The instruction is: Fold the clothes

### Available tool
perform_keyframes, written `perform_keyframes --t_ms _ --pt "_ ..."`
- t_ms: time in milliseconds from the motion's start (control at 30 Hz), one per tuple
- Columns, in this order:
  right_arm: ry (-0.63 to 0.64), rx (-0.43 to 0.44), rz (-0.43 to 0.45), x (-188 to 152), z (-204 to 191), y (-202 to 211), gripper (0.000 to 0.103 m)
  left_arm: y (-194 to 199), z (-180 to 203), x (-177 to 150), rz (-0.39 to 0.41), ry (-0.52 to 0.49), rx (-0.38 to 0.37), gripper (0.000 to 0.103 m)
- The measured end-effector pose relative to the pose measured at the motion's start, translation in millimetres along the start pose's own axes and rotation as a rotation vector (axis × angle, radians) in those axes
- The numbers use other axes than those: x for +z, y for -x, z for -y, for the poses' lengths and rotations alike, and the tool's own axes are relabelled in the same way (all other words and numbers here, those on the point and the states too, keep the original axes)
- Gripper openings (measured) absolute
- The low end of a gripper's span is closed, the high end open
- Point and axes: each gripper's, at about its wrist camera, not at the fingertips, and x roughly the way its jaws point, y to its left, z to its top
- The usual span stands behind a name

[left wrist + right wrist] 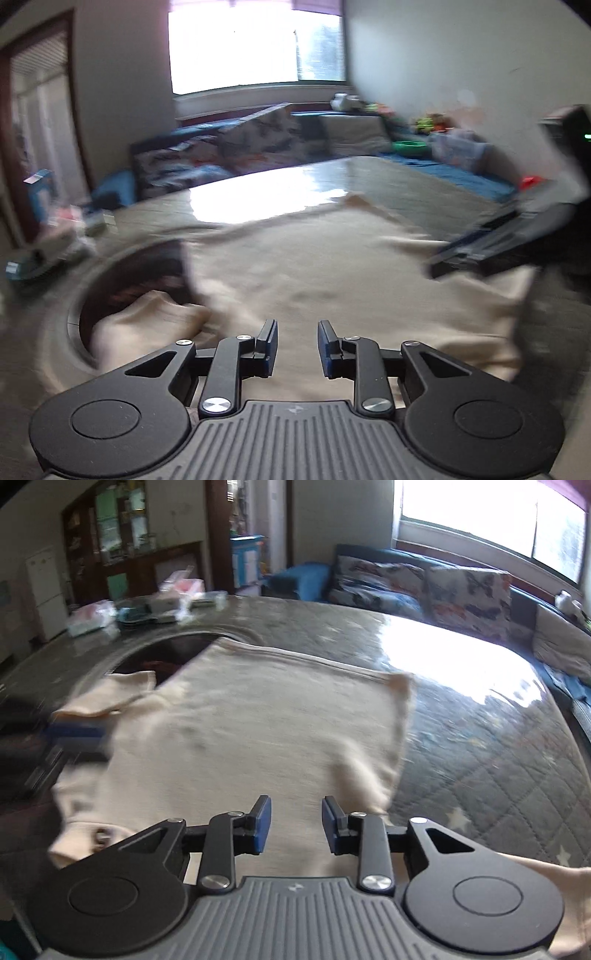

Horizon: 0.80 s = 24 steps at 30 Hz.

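Observation:
A cream garment (317, 269) lies spread on a grey quilted table cover; it also shows in the right wrist view (258, 731). Its left part hangs into a dark round opening (147, 280) in the table, and a sleeve rests there (110, 698). My left gripper (297, 347) is open and empty above the garment's near edge. My right gripper (296, 823) is open and empty above the garment's near side. The right gripper shows blurred at the right of the left wrist view (491, 240). The left gripper shows blurred at the left of the right wrist view (74, 738).
The quilted table cover (480, 738) has bright glare from a window (255, 48). A sofa with patterned cushions (424, 587) stands behind the table. Boxes and clutter (147, 605) sit at the table's far left. A cabinet (122, 539) stands beyond.

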Motion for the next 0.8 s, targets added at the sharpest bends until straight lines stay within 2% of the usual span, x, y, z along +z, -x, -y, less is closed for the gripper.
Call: perform_keyframes --t_ms 100,167,267,500,567,600,633,800 --pt "0.024 0.029 0.0 1.7 -12.5 -2.3 0.032 -13.7 -28.2 1.1 -0.029 0.023 0.118 0.026" --pt "0.032 0.038 -0.005 2.2 -17.8 -5.4 0.032 -21.6 -42.7 1.9 -0.045 0.037 0.151 0.025" --pt "0.037 0.043 -0.013 2.0 -22.0 -9.6 0.032 -32.1 -52.3 0.2 -0.065 0.023 0.123 0.027" --pt "0.048 0.053 -0.033 1.3 -31.6 -19.3 0.034 -58.2 -53.2 -3.9 -0.112 0.002 0.132 0.027" --pt "0.049 0.054 -0.037 1.5 -33.1 -21.0 0.034 -60.1 -54.7 -4.7 -0.111 0.006 0.135 0.024" --pt "0.049 0.053 -0.037 1.7 -33.3 -21.4 0.034 -59.7 -57.1 -4.8 -0.11 0.021 0.137 0.02" --pt "0.051 0.051 -0.038 2.7 -34.1 -22.3 0.035 -58.4 -60.7 -4.8 -0.108 0.044 0.143 0.009" --pt "0.059 0.045 -0.041 3.0 -35.1 -22.3 0.035 -33.7 -91.3 -6.2 -0.054 0.192 0.219 0.004"
